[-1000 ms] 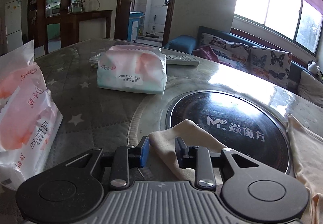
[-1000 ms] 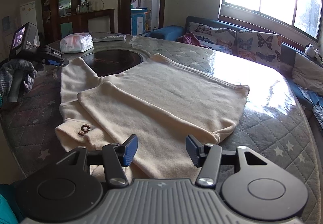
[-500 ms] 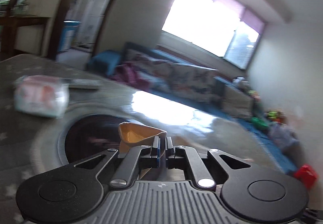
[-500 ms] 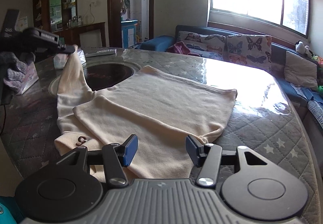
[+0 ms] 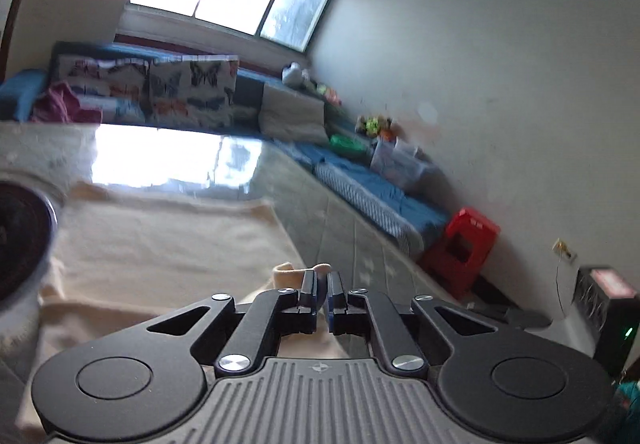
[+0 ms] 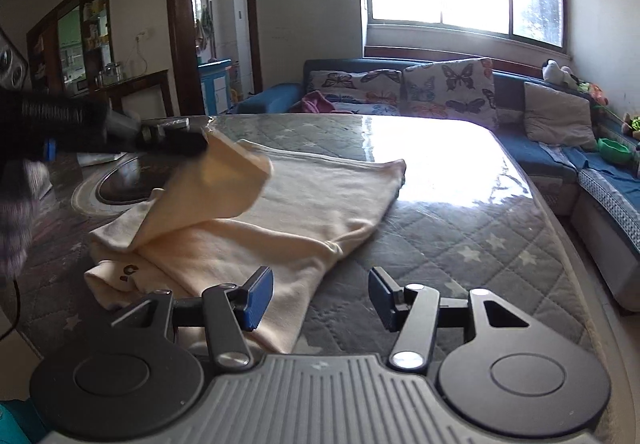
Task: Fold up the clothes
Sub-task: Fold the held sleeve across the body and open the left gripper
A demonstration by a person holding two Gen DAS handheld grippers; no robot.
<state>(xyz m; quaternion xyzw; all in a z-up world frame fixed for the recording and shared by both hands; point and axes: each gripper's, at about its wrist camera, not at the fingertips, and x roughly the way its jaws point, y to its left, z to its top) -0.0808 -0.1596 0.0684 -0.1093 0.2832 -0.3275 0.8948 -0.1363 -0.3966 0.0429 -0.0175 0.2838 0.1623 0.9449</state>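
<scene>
A cream garment (image 6: pixel 304 204) lies spread on the quilted table top (image 6: pixel 460 244). My left gripper (image 5: pixel 322 286) is shut on the garment's sleeve end (image 5: pixel 296 271) and holds it up over the garment's body (image 5: pixel 160 244). In the right wrist view the left gripper (image 6: pixel 200 142) is at the left, with the lifted sleeve (image 6: pixel 224 180) hanging from it and folding over the body. My right gripper (image 6: pixel 320 294) is open and empty, low over the garment's near edge at the table's front.
A round black induction hob (image 6: pixel 124 180) is set in the table at the left, partly under the garment. A blue sofa with butterfly cushions (image 6: pixel 440 88) runs behind and right of the table. A red stool (image 5: pixel 460 248) stands on the floor by the wall.
My left gripper has closed on the sleeve end, lifted it off the hob and swung it right over the garment's body. The right gripper has stayed open and moved slightly.
</scene>
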